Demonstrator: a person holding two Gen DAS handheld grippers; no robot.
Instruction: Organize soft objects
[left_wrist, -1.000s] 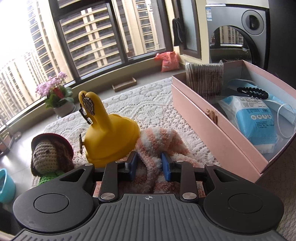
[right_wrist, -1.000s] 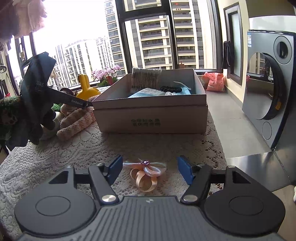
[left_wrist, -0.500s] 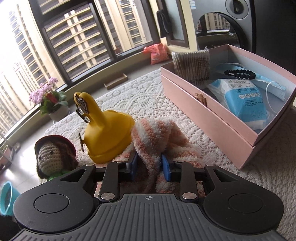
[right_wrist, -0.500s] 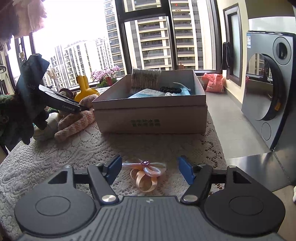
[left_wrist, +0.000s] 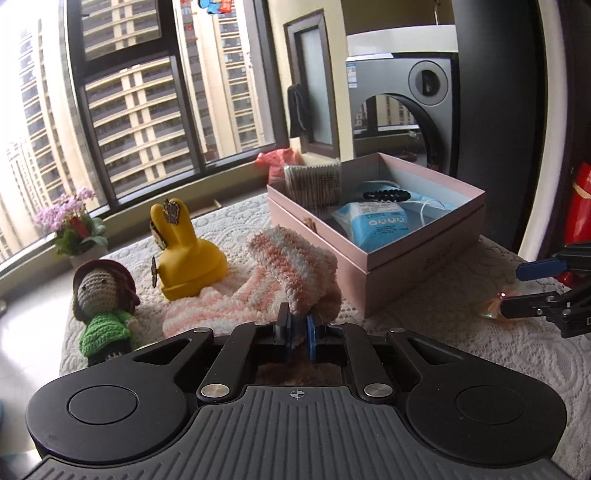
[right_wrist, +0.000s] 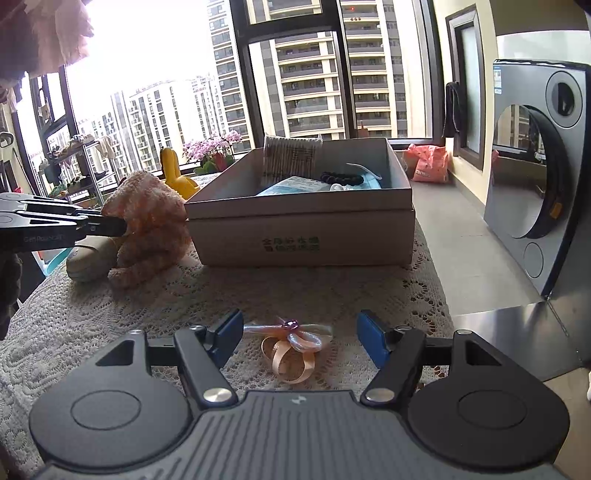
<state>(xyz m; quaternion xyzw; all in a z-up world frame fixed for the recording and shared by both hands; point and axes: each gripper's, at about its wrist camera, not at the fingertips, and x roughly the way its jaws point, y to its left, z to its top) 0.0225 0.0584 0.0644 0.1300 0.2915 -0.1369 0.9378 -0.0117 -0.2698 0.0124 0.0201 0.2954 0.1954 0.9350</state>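
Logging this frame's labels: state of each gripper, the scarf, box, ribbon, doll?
left gripper: shut on knit scarf
knit scarf: one end lifted, rest on the tablecloth
right gripper: open, straddling ribbon bow
ribbon bow: flat on tablecloth, ungripped
pink box: open, no lid
crochet doll: upright

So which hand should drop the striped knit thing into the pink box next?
Left. Its tongs are already shut on the striped knit, right beside the pink box. The right tongs sit open around the ribbon bow.
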